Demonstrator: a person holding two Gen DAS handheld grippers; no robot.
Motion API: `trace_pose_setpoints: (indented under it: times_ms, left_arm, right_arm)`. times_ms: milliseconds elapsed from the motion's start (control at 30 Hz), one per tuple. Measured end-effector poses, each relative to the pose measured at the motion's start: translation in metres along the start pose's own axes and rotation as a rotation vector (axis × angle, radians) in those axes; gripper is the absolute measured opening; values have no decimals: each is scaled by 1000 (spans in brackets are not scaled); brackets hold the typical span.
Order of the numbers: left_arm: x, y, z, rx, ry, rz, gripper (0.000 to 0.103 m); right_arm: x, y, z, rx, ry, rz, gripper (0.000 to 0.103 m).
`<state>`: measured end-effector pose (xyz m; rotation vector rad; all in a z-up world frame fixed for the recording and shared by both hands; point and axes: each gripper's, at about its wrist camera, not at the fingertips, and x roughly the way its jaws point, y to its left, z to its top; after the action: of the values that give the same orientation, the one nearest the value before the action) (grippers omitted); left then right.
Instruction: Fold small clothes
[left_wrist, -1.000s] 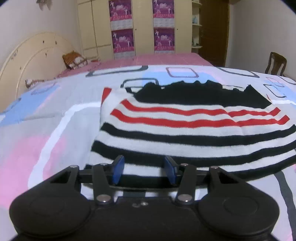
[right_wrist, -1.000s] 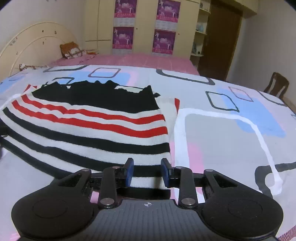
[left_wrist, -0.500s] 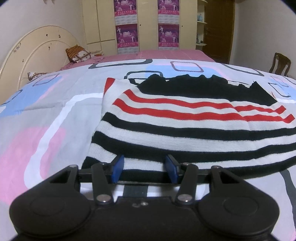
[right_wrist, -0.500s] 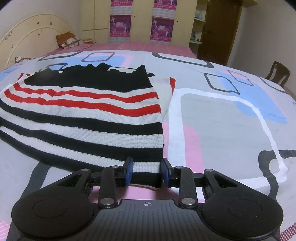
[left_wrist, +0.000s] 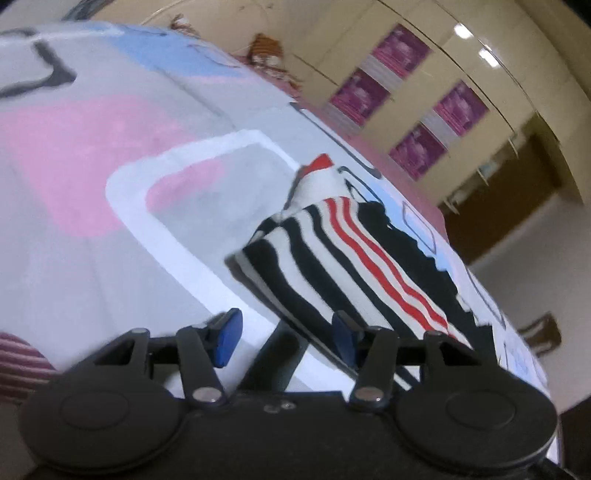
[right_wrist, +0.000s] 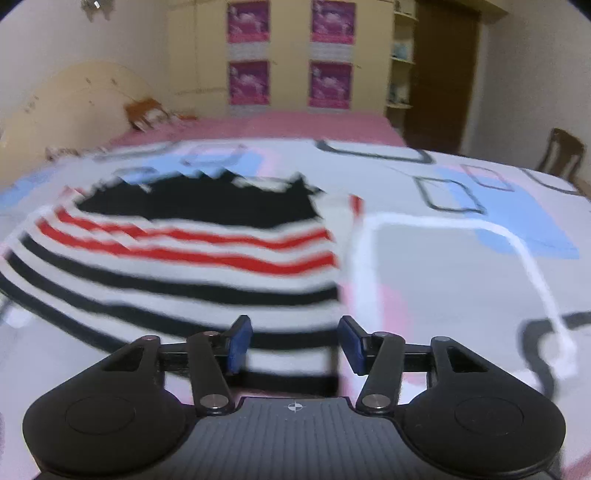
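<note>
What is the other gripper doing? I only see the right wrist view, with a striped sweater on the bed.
Observer: The left gripper is open, just short of the sweater, with nothing between its pads.
Operator: Does the sweater lie flat there?
Observer: No. That end looks bunched up, and a white sleeve with a red cuff pokes out behind it.
Operator: Anything else?
Observer: Some striped maroon fabric shows in the lower left corner.

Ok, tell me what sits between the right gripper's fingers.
The striped sweater's near hem lies between the right gripper's blue pads, over the bedspread; the right wrist view shows it.
</note>
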<state>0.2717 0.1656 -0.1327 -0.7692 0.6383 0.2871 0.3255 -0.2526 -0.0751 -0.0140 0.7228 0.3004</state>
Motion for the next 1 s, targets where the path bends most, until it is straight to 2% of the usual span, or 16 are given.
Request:
trace_pose_setpoints:
  times_ms: [33,167,300,367,400,433,467,533,600,667,733,833,933,1000]
  left_arm:
    - [6,-1,2,0,-11,-9,52]
    - [32,1,14,-37,-48,-43,51]
    - [55,1,26,-84,-93,-63,45]
    - [64,1,30,-91,-102,-67,36]
    - [67,0,33,-83,-90,-67,20]
    - [66,0,36,-98,-83,-80,17]
    - [59,-2,37,-107,-107,-109,17]
    - [43,-12,37,-49,-154,-148,17]
    - [44,-15,35,-23,-139,-136,17]
    - [53,-10,36,-23,-93,-86,17]
    - [52,-8,39,-31,-91,-111,17]
    - [45,-17,41,8,-101,-129,17]
    - [39,-42,43,59,-117,-167,17]
    - [34,-60,43,86,-116,-207,16]
  right_arm:
    - [5,3,6,23,9,47,1]
    - [33,23,29,53,32,117,0]
    - [61,48,50,67,46,189,0]
    - [74,64,58,64,55,221,0]
    - [77,71,61,60,55,235,0]
    - [80,77,64,59,55,247,0]
    - [81,84,67,53,52,261,0]
    - [85,93,66,47,52,284,0]
    - [103,103,55,15,123,274,0]
    - [109,103,46,14,103,268,0]
    - [109,100,48,36,114,272,0]
    - [111,100,48,24,115,268,0]
    - [108,98,50,41,117,273,0]
    - [96,87,54,89,83,264,0]
